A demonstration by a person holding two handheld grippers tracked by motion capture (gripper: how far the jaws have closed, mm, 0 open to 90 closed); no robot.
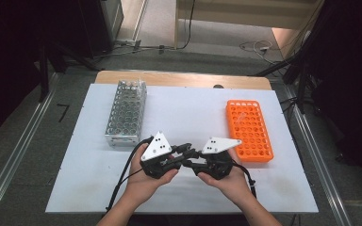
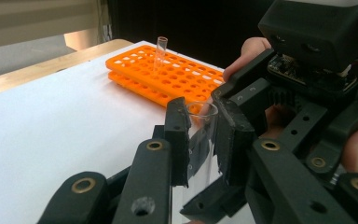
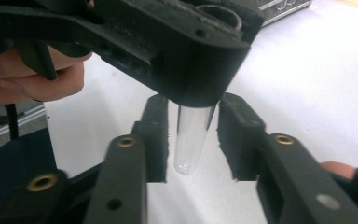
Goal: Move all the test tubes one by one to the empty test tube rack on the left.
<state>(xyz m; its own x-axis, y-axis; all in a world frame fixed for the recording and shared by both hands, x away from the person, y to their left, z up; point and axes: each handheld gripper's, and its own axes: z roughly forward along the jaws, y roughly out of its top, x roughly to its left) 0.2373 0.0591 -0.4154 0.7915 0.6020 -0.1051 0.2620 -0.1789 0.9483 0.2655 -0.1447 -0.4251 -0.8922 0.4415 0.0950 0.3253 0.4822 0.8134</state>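
The left gripper (image 2: 200,140) pinches a clear glass tube (image 2: 199,140) upright, its rounded bottom between the right gripper's (image 3: 193,140) parted jaws — neither touching it.

**What we cannot see well**

From the high view, the glass tube is too small to spot between the two grippers. In the right gripper view, the top of the glass tube (image 3: 192,135) hides behind the left gripper (image 3: 168,51). In the left gripper view, the tube's bottom end is cut off by the picture's edge. The metal rack (image 3: 286,9) is cut off at the top edge.
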